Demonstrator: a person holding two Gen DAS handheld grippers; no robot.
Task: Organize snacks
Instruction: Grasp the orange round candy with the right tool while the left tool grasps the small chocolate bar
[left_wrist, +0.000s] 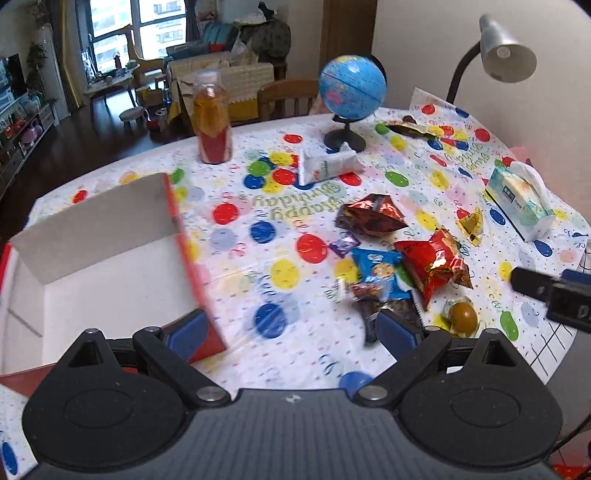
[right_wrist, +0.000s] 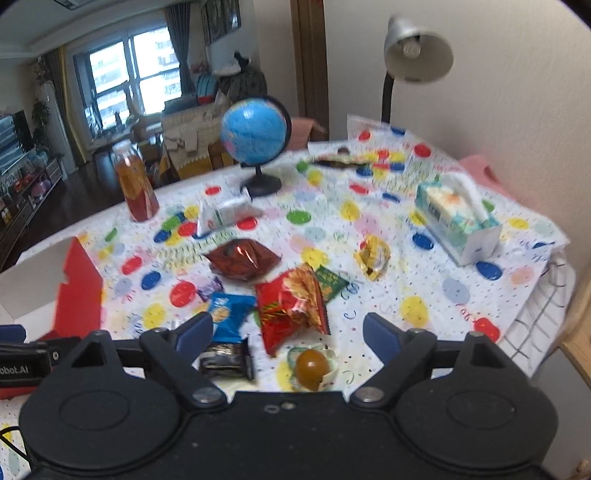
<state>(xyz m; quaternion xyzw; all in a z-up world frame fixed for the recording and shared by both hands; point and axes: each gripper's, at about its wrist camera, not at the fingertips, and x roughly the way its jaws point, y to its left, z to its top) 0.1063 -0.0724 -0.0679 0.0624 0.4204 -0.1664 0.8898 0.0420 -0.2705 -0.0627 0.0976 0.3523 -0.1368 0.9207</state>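
Tablecloth (left_wrist: 236, 254) print reads "Happy Birthday", upside down; left tongs (right_wrist: 22, 363) housing: "obot.AI".

1. Illumination: soft, even daylight enters through the large multi-pane window (left_wrist: 136, 33) at upper left in both views; the panes are overexposed to near white.
2. The grey metal gooseneck desk lamp (right_wrist: 417, 51) shows no visible glow.
3. Shadows: faint and diffuse, notably beneath the small blue globe on a black stand (left_wrist: 351, 88).
4. Glare: specular highlights appear on the crinkled red foil snack packet (left_wrist: 436, 264) and on the glossy balloon-printed plastic tablecloth (left_wrist: 266, 258).
5. Blur: the right wrist view is smeared throughout; the left wrist view is sharper, blurring near its lower centre.
6. Distortion: fisheye curvature bows the table edge; dark vignetting fills the corners.
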